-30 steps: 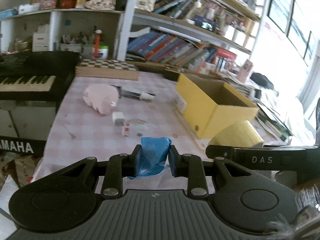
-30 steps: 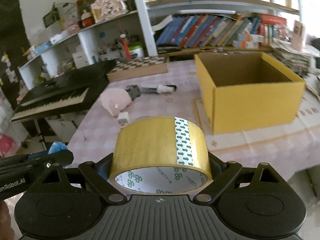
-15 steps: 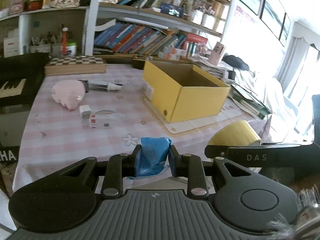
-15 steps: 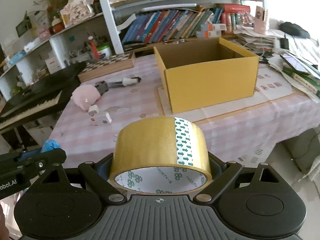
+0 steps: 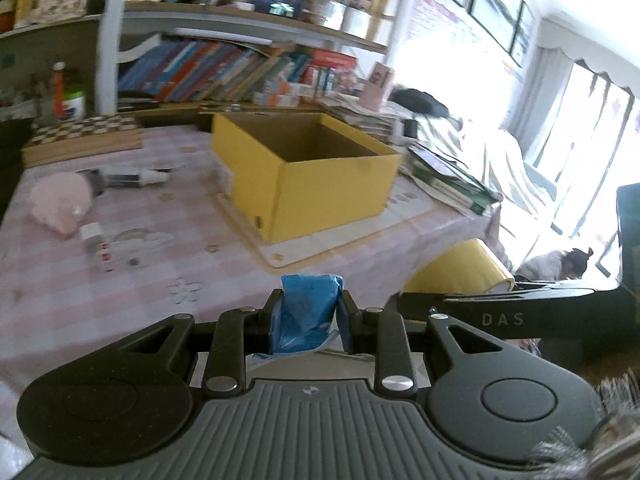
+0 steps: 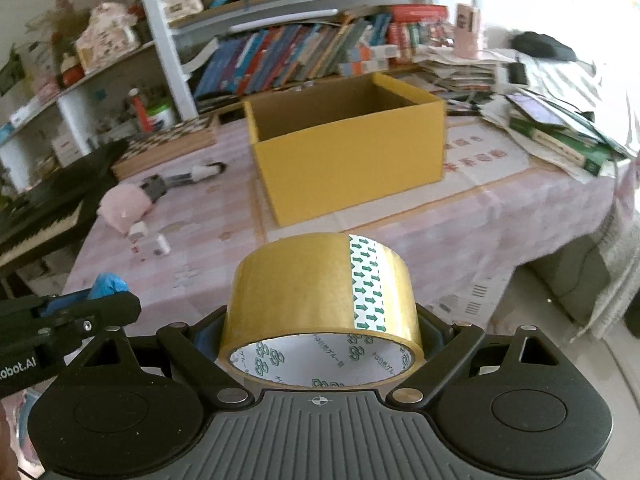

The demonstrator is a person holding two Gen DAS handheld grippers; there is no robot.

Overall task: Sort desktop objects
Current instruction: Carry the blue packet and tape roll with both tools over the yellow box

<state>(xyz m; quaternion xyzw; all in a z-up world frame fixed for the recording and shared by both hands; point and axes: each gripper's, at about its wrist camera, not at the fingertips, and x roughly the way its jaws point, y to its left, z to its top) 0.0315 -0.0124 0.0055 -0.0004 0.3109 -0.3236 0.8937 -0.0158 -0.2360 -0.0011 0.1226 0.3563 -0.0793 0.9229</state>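
Left gripper clamping what looks like a blue packet, right gripper clamping tape roll, yellow box ahead

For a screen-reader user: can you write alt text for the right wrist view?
The right tongs grip a roll of tan packing tape in front of a pink checked table. Farther back on it stands an open yellow cardboard box, with bookshelves behind.

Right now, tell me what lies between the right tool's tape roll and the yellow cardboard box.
Only bare pink checked tablecloth lies between the tan tape roll and the open yellow cardboard box, seen from the right wrist.
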